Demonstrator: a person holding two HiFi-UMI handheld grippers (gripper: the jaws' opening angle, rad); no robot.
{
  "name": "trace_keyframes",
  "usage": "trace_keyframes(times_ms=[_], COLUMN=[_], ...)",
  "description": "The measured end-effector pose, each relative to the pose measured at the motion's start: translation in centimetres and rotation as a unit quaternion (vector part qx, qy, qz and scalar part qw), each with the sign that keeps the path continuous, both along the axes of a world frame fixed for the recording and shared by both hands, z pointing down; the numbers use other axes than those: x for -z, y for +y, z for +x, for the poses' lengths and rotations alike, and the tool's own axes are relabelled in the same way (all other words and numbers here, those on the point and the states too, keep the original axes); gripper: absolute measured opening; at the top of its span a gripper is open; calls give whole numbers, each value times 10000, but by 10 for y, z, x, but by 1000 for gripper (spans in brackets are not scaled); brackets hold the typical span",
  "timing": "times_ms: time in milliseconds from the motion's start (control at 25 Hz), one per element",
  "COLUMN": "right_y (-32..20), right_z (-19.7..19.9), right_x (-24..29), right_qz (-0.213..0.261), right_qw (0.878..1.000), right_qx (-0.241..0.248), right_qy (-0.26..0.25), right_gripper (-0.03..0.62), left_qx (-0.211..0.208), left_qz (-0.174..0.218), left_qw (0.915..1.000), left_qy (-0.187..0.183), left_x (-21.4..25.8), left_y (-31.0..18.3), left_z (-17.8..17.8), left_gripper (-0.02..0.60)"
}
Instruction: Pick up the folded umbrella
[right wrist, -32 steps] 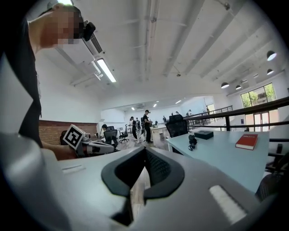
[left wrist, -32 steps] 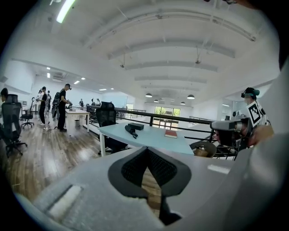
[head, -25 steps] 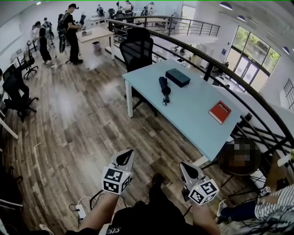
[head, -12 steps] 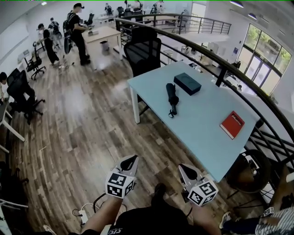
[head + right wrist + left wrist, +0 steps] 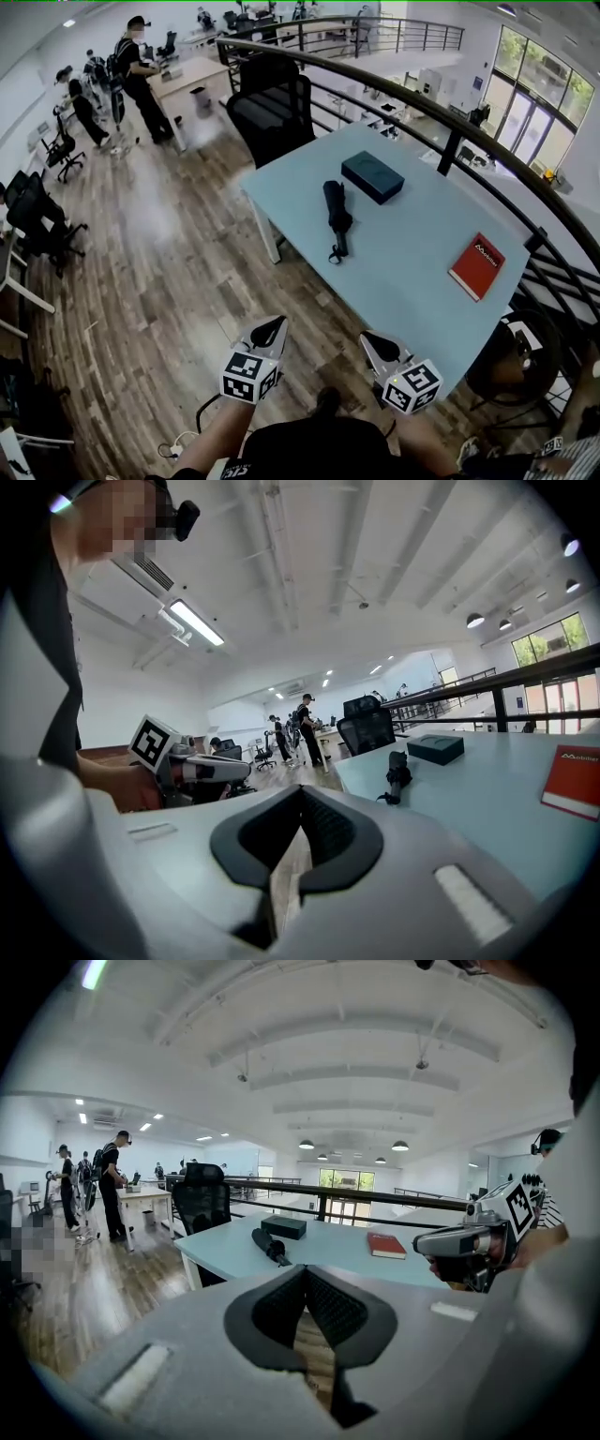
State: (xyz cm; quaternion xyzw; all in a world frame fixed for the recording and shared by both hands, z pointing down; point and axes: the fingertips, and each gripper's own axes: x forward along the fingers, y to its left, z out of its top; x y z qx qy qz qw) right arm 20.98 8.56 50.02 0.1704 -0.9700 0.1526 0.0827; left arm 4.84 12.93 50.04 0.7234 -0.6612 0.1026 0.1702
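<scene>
The folded black umbrella (image 5: 337, 217) lies on a light blue table (image 5: 412, 281), with its strap end toward me. It also shows in the left gripper view as a folded umbrella (image 5: 270, 1244) and in the right gripper view as a folded umbrella (image 5: 397, 773). My left gripper (image 5: 272, 328) and right gripper (image 5: 375, 342) are side by side over the wooden floor, short of the table's near edge and well apart from the umbrella. Both point toward the table. The jaw tips of the left gripper (image 5: 306, 1274) and of the right gripper (image 5: 300, 794) meet, with nothing between them.
A dark flat box (image 5: 373, 177) lies just beyond the umbrella and a red book (image 5: 477, 266) to its right. A black office chair (image 5: 272, 112) stands at the table's far end. A curved railing (image 5: 487, 141) runs behind the table. People stand far back left (image 5: 136, 75).
Both grippers have travelled forward over the floor toward the table, which now looks nearer and larger. Their jaws stay shut. The umbrella has not moved on the table.
</scene>
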Motion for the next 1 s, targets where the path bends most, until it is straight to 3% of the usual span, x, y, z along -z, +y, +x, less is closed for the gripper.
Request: trace_keyframes(times_ms=[200,400,640,800,1000], right_y=[-36,-49,-78,-97,-141], right_z=[-9,-13,-19,-53,-118], right_x=[-5,-6,-17,-26,-35], right_qz=[39,141,-17,-49,-116], right_qw=[9999,9994,9993,9987,9983], right_qx=[84,199,4,60,33], right_qy=[73,250,386,496,574], right_gripper=[2,2,2,2,2], left_qx=[-123,-46,-102,-159,-170], left_qz=[133,71,131,145,124], left_qw=[9998,10000,9998,9996,9995], left_qy=[-109,26,137,166,228], left_x=[12,5,-2,-10,-19], left_y=[-40,-55,-81,-105,-156], left_z=[4,0,-15,-47,-114], left_gripper=[5,5,5,5,5])
